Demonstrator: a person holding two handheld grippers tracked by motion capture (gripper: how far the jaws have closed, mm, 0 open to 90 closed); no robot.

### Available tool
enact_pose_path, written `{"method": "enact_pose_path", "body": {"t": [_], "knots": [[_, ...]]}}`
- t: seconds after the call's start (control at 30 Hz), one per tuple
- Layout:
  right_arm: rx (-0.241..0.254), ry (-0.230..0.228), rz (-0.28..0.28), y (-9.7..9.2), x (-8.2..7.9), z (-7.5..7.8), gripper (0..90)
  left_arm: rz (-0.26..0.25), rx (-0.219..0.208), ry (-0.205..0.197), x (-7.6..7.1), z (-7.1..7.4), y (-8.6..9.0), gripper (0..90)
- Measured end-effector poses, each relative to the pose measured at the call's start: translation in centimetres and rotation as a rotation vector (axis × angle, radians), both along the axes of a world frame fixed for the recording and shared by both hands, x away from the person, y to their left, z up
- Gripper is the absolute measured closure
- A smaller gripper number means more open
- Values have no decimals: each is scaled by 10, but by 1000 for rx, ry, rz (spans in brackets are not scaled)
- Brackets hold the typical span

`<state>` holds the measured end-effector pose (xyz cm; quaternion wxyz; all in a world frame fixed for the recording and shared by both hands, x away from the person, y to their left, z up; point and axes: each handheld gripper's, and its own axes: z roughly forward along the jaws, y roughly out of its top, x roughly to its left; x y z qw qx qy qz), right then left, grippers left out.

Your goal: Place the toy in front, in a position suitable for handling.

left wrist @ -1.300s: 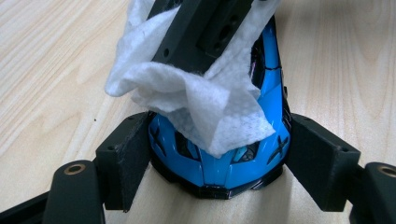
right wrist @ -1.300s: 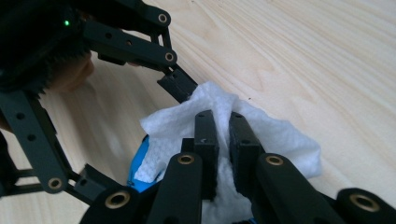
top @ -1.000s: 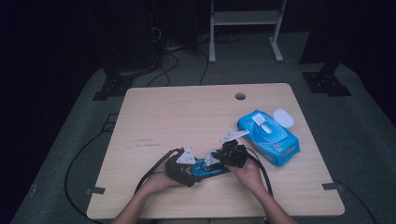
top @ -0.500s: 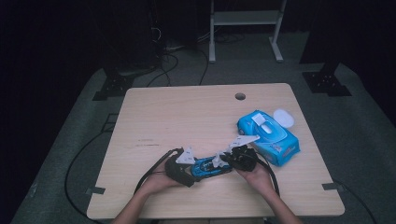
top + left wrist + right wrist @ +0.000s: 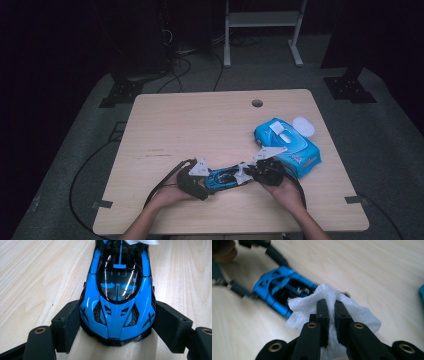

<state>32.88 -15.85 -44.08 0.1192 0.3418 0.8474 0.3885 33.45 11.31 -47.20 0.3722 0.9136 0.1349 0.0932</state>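
A blue toy car (image 5: 225, 178) lies on the wooden table (image 5: 200, 130) near its front edge. My left gripper (image 5: 116, 332) is shut on the car (image 5: 117, 295), its pads (image 5: 67, 325) pressing both sides of the nose. My right gripper (image 5: 331, 307) is shut on a white wipe (image 5: 307, 306), which rests against the rear end of the car (image 5: 279, 290). In the high view the left gripper (image 5: 206, 183) and right gripper (image 5: 251, 175) face each other along the car, with the wipe (image 5: 242, 173) between them.
A blue pack of wipes (image 5: 287, 143) lies to the right of the car, its white lid (image 5: 303, 126) flipped open. A cable hole (image 5: 257, 103) is at the table's far edge. Cables trail off the table's left front.
My right gripper has drawn a little to the right with the wipe, toward the car's rear end. The left gripper and the car have stayed put.
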Motion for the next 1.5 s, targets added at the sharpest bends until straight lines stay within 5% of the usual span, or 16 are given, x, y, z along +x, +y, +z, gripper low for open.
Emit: {"method": "enact_pose_path", "body": {"t": [0.13, 0.23, 0.53, 0.9, 1.33, 1.5], "knots": [[-20, -23, -17, 11, 16, 0, 837, 2, -3, 8, 0, 0, 1, 257], [-6, 12, -18, 7, 19, -3, 838, 2, -5, 8, 0, 0, 1, 257], [11, 41, 16, -17, -16, 1, 838, -1, -3, 6, 1, 0, 1, 257], [15, 7, -4, 0, 3, -3, 836, -4, -9, 8, 2, -1, 2, 257], [98, 59, 41, 3, -9, -8, 836, -5, -6, 2, 1, -1, 2, 258], [40, -3, 22, 6, -9, -5, 836, -3, -5, 1, 1, -1, 2, 257]]}}
